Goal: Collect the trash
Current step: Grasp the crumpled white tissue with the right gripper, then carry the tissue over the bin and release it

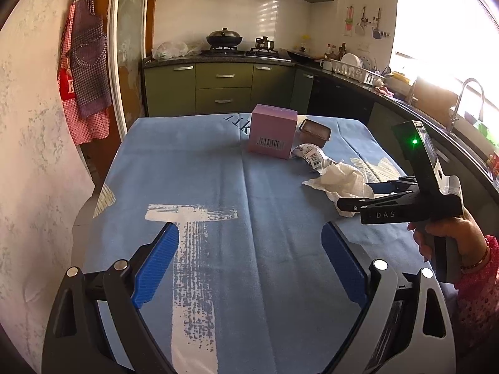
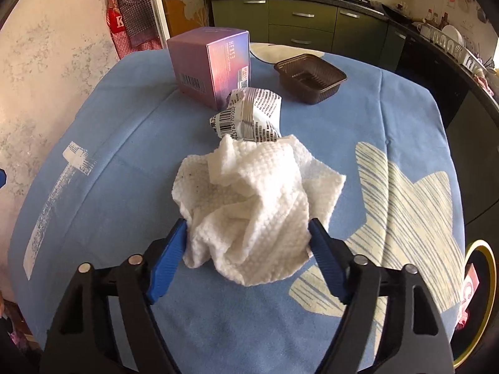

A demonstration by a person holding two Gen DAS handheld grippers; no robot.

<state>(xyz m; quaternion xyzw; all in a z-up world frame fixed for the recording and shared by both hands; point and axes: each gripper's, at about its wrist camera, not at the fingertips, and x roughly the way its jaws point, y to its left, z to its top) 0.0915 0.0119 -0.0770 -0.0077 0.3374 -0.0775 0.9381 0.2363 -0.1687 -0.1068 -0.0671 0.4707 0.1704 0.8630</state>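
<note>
A crumpled white paper towel (image 2: 249, 205) lies on the blue tablecloth (image 2: 109, 143). My right gripper (image 2: 248, 229) is open, with its blue fingertips on either side of the towel's near end. Behind the towel lie a crumpled silver wrapper (image 2: 249, 113), a pink-purple box (image 2: 212, 62) and a brown plastic tray (image 2: 310, 78). In the left wrist view my left gripper (image 1: 249, 238) is open and empty above bare cloth. There the towel (image 1: 340, 184), wrapper (image 1: 312, 155), box (image 1: 273, 131) and tray (image 1: 315, 132) sit far right, with the right gripper (image 1: 355, 194) at the towel.
A round bin with a yellow rim (image 2: 480, 296) stands off the table's right edge. A marbled wall (image 1: 40, 155) runs along the left. Green kitchen cabinets (image 1: 224, 84) and a counter with a sink (image 1: 467, 99) lie beyond and to the right.
</note>
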